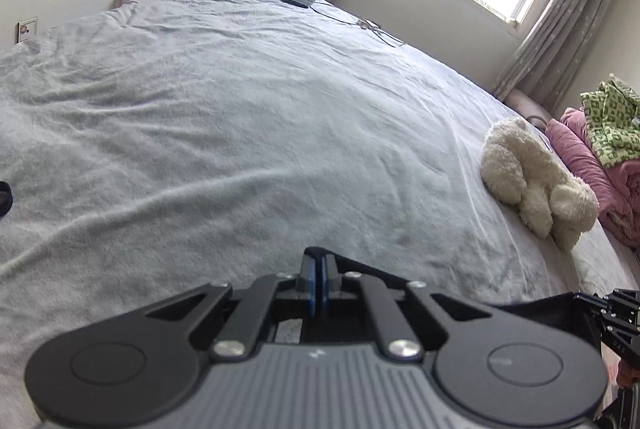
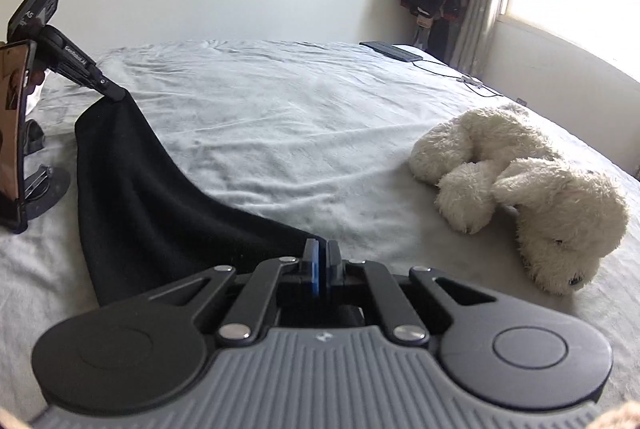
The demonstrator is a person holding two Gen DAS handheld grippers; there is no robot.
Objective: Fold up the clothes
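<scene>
Black garment (image 2: 152,197) hangs stretched between the two tools, above the grey bed (image 2: 280,117). Left hand-held gripper (image 2: 114,95) has its jaws clenched on one end of the cloth, raised at the far left of the right wrist view. Right hand-held gripper (image 2: 320,249) has its blue pads pressed together with the dark fabric running right up into them, so it reads as clamped on the other end; from its own camera the pinch point is partly hidden by the fingers. In the left wrist view a black edge of the cloth peeks past the closed tips and trails off toward the other tool at the lower right.

Key relation: the cloth's long axis runs from the left tool down and across to the right tool, a sagging band whose middle droops onto or just above the sheet; I cannot tell if it touches. Each tool already owns one end, neither is nearer. Judgement: the pair probably needs to lay the band flat on open bed ahead, or bring one end over to the other.

White plush toy (image 2: 520,189) lies to the right, well apart from the cloth. Phone on a stand (image 2: 16,133) stands at far left, beside the hanging part; a swing that way could snag it.
</scene>
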